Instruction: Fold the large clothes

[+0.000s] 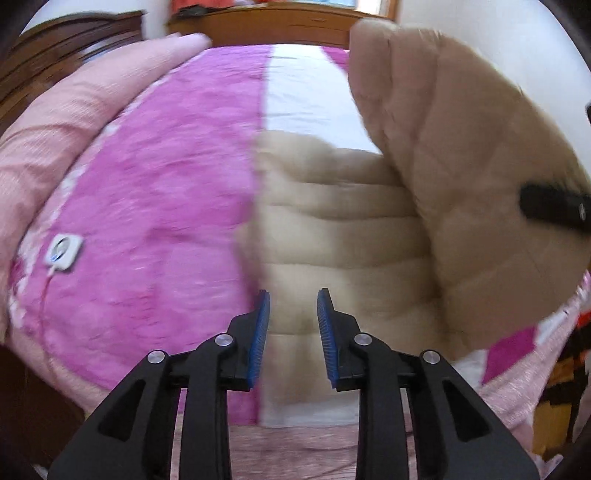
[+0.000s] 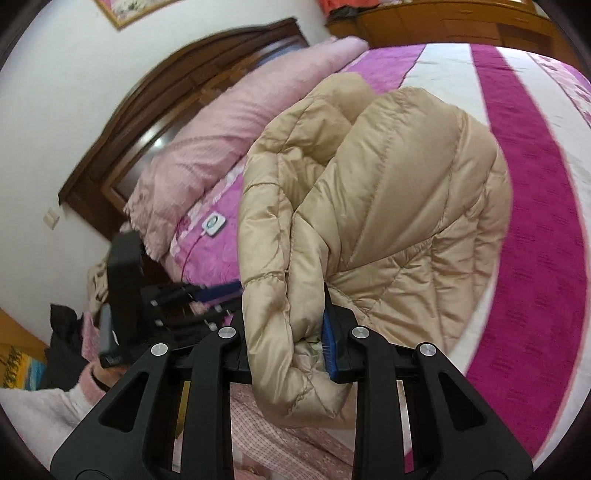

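A beige quilted puffer jacket (image 1: 332,221) lies partly on the bed, and one side of it (image 1: 461,147) is lifted up at the right. In the right wrist view my right gripper (image 2: 286,306) is shut on a thick folded edge of the jacket (image 2: 388,203); the rest hangs bunched in front of it, hiding its left finger. My left gripper (image 1: 293,295) stands open over the lying part with nothing between its blue pads. It also shows from the side at the left of the right wrist view, as the left gripper (image 2: 221,295), beside the jacket's edge.
The bed has a magenta, pink and white striped bedspread (image 1: 166,184). A rolled pale pink duvet (image 2: 221,129) lies along the dark wooden headboard (image 2: 147,110). A small white controller with a cord (image 1: 62,251) rests on the cover. A wooden cabinet (image 1: 277,22) stands beyond.
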### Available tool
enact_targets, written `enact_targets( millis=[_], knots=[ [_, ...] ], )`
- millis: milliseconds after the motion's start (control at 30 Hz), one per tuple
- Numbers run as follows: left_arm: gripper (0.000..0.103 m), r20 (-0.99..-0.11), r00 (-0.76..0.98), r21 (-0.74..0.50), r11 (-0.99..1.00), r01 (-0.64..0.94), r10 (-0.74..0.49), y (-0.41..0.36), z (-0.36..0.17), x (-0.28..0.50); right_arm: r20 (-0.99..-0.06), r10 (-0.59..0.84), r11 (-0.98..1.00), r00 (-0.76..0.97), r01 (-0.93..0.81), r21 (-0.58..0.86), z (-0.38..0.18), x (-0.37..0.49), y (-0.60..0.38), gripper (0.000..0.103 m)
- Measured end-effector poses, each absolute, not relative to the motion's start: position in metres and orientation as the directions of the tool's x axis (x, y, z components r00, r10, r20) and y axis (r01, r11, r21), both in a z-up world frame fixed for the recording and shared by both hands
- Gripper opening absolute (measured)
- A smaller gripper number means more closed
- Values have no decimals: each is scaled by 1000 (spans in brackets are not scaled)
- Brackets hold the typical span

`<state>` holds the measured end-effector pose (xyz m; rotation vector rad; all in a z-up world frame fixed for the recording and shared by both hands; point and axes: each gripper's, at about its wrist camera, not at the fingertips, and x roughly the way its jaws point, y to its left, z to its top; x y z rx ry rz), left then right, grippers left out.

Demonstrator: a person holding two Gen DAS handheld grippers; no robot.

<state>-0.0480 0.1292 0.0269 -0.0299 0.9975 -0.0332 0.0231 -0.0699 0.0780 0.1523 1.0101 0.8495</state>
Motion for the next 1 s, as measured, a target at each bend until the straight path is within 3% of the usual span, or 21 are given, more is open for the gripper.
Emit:
enact_targets(
  millis=[233, 367, 467, 567, 733, 867, 1000],
  knots=[
    [26, -850, 526, -50, 995, -85, 2, 168, 19, -55, -751, 645, 673, 139, -568, 473, 25, 30, -4, 34],
    [27, -852, 523, -50, 993, -107, 14, 179, 20, -60, -741, 665, 651, 92, -558, 515, 6, 32, 13, 47],
    [27, -848, 529, -74, 992, -104, -8, 187, 27, -60, -722, 685, 640, 95, -552, 534, 14, 26, 12, 59],
    [30, -834, 549, -131, 988, -86, -63, 189, 39, -58, -705, 694, 640, 146, -572, 513, 37, 8, -3, 62],
    [48, -795, 579, -236, 972, -18, -182, 178, 57, -45, -668, 702, 660, 246, -578, 480, 68, -12, -41, 65],
    [77, -766, 596, -273, 961, 33, -239, 157, 68, -34, -668, 664, 721, 336, -527, 451, 70, -12, -83, 65],
    [88, -767, 585, -243, 963, 118, -265, 127, 72, -19, -702, 582, 804, 410, -417, 423, 53, 4, -118, 65]
  ],
)
